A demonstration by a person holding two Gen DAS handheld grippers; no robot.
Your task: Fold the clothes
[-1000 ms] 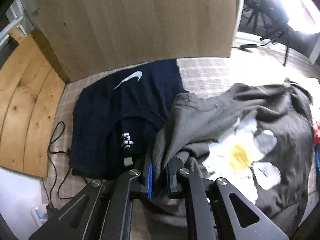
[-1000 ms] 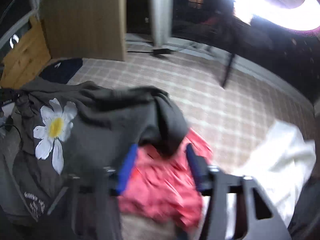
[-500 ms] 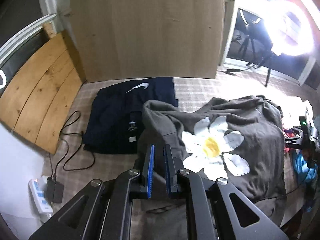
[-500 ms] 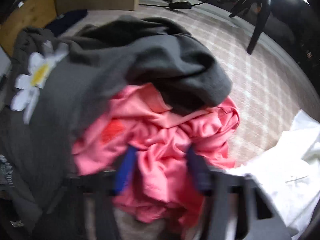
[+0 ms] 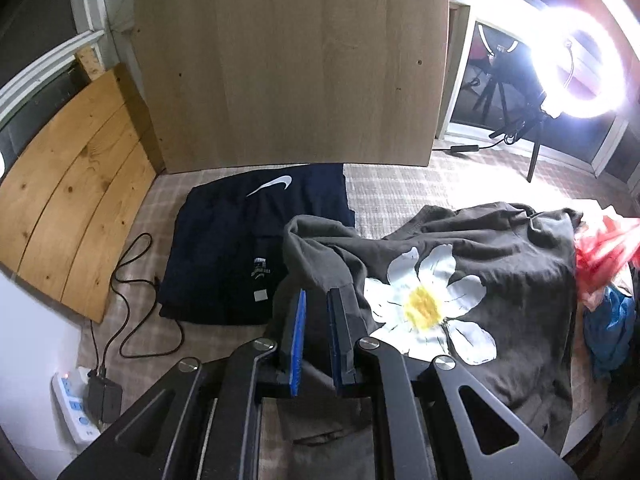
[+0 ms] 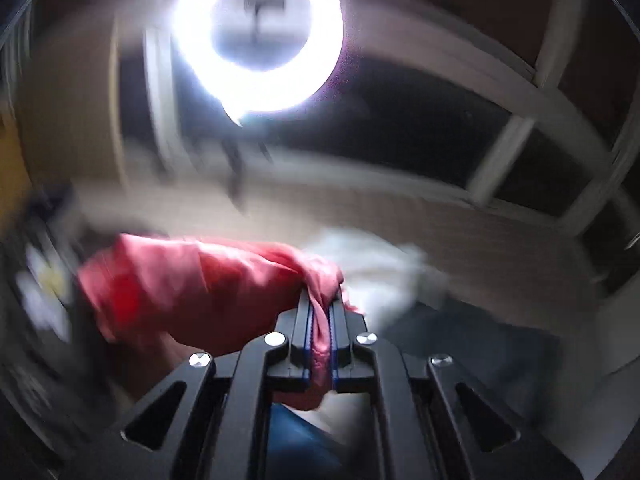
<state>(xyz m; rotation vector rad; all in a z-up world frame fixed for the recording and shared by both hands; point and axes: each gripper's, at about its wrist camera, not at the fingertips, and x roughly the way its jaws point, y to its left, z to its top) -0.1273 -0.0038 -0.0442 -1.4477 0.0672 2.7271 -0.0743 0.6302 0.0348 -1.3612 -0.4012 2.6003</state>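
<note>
Right wrist view — right gripper (image 6: 320,320) fingers pinch the pink garment (image 6: 192,284); left gripper (image 5: 317,312) fingers are opening — nothing between them, above the grey daisy sweatshirt (image 5: 500,256).

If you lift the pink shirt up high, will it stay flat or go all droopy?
Probably droopy: the pink shirt already bunches and sags from the right hand-held gripper pinching it. It looks thin and light, so it will likely swing.

A white swoosh logo (image 5: 270,185), the Nike mark, sits on the dark navy garment (image 5: 224,248) toward twelve o'clock. Lower on the same garment is a small white printed crest (image 5: 260,270) with lettering too small to read, and below it a blank-looking grey tag (image 5: 261,295). Nothing else is legible.
</note>
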